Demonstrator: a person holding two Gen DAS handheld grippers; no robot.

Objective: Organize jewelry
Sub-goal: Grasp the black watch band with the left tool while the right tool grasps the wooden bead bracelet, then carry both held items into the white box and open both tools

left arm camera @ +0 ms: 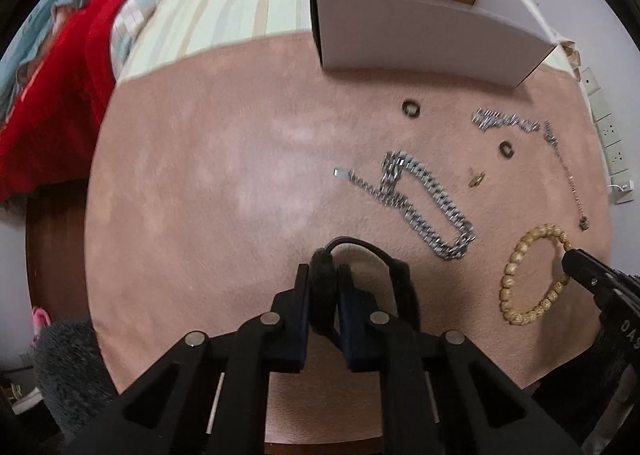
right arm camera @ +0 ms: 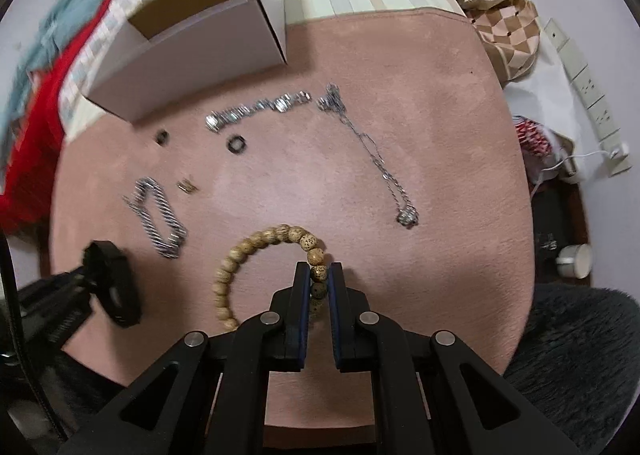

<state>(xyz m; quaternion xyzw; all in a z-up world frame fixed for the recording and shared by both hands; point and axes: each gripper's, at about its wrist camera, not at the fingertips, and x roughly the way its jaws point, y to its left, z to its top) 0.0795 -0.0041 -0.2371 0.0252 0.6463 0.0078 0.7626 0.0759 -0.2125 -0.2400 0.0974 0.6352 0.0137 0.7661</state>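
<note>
Metal, wood, cloth and card on a soft mat

The mat [right arm camera: 400, 75] looked a matt, napped pink cloth; the chunky chain [left arm camera: 424, 199] was glossy silver metal; the bead bracelet [right arm camera: 256, 243] looked like matt, speckled wood; the box [left arm camera: 420, 39] was smooth white card, brown inside; the right gripper [right arm camera: 319, 275] and left gripper [left arm camera: 324, 283] were matt black plastic with shiny metal pins.

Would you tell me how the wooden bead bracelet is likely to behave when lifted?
The wooden bead bracelet, pinched at one bead by the right gripper, will probably sag into a hanging loop. Its round beads may slip or roll. It looks light.
</note>
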